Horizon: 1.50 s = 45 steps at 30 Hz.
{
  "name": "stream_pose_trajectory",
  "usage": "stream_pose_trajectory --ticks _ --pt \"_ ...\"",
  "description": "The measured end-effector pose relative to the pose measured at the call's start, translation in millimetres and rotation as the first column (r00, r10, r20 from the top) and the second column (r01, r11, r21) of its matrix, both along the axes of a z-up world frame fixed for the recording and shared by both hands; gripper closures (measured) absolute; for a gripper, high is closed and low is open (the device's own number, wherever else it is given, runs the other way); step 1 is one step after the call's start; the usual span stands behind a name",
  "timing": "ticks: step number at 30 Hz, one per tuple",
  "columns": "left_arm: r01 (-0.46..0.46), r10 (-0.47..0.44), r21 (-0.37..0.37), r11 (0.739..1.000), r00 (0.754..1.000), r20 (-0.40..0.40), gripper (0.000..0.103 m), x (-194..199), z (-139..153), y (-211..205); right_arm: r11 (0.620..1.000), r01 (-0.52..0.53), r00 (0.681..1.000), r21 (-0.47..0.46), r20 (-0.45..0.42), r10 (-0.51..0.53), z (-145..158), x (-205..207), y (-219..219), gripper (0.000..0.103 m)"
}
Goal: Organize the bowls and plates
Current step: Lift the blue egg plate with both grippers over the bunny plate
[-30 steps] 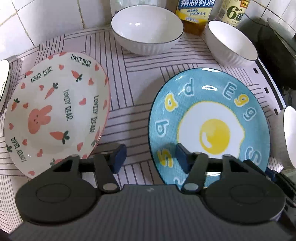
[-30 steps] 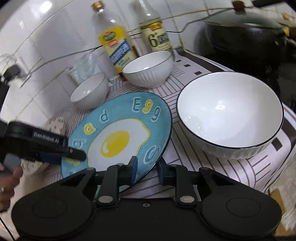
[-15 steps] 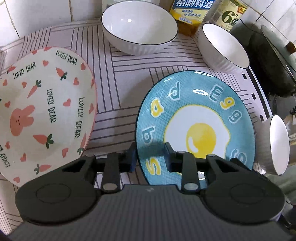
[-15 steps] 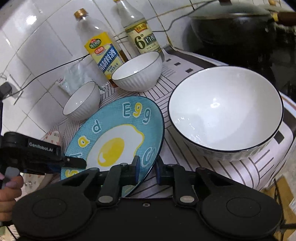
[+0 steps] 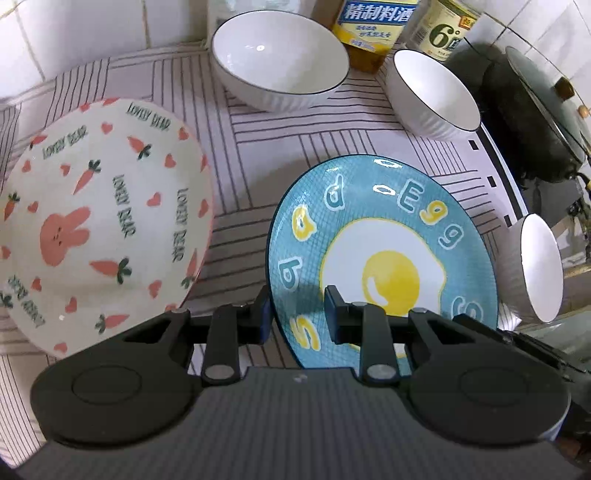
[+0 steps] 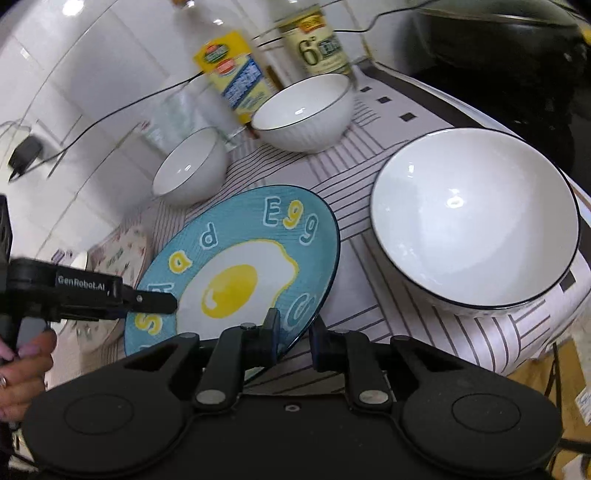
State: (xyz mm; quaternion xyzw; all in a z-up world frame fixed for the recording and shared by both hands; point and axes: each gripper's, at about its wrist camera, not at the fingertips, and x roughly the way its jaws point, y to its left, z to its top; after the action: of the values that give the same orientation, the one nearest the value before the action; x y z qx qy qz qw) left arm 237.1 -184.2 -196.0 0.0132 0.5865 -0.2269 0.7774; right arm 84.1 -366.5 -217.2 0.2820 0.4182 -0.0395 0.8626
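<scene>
A blue fried-egg plate [image 5: 384, 251] lies on the striped cloth; it also shows in the right wrist view [image 6: 240, 273]. My left gripper [image 5: 297, 314] straddles the plate's near left rim, one finger outside and one over the plate, with a gap between the pads. My right gripper [image 6: 293, 332] straddles the plate's opposite rim the same way. A white rabbit-and-carrot plate [image 5: 99, 221] lies left of it. Three white bowls show: a large one [image 5: 279, 59] at the back, a smaller one [image 5: 436, 92] to its right, and one [image 6: 476, 218] beside my right gripper.
Two bottles [image 5: 373, 26] stand against the tiled wall behind the bowls. A dark pot with a lid [image 5: 532, 110] sits at the right. The cloth's right edge [image 6: 535, 332] drops off near the large bowl. A cable runs along the wall.
The left gripper moved forward and narrowed from wide open, so its fingers now bracket the blue plate's rim. The right gripper stays at the plate's other rim, and the view has tilted.
</scene>
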Motion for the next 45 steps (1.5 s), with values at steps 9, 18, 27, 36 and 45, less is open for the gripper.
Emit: stream_pose_trajectory --ticks 9,18,27,36,45 --pt "-0.028 0.029 -0.038 0.999 0.999 0.018 0.077 -22 21 24 0.996 -0.084 0.996 -0.016 -0.004 0.084 29 3 3 0.082" --pt "-0.088 0.092 -0.079 0.993 0.994 0.051 0.077 -38 50 59 0.984 -0.179 0.983 -0.004 0.025 0.179 61 12 15 0.082" --pt "-0.198 0.208 -0.113 0.974 0.974 0.091 0.077 -52 73 101 0.944 -0.330 0.943 -0.016 0.045 0.330 89 41 37 0.081" --pt "-0.398 0.410 -0.148 0.906 0.910 0.062 0.077 -52 72 157 0.863 -0.505 0.863 -0.023 0.029 0.505 91 96 82 0.081" --pt "-0.496 0.498 -0.117 0.861 0.867 -0.007 0.075 -20 37 193 0.818 -0.575 0.818 -0.006 -0.002 0.575 76 147 123 0.081"
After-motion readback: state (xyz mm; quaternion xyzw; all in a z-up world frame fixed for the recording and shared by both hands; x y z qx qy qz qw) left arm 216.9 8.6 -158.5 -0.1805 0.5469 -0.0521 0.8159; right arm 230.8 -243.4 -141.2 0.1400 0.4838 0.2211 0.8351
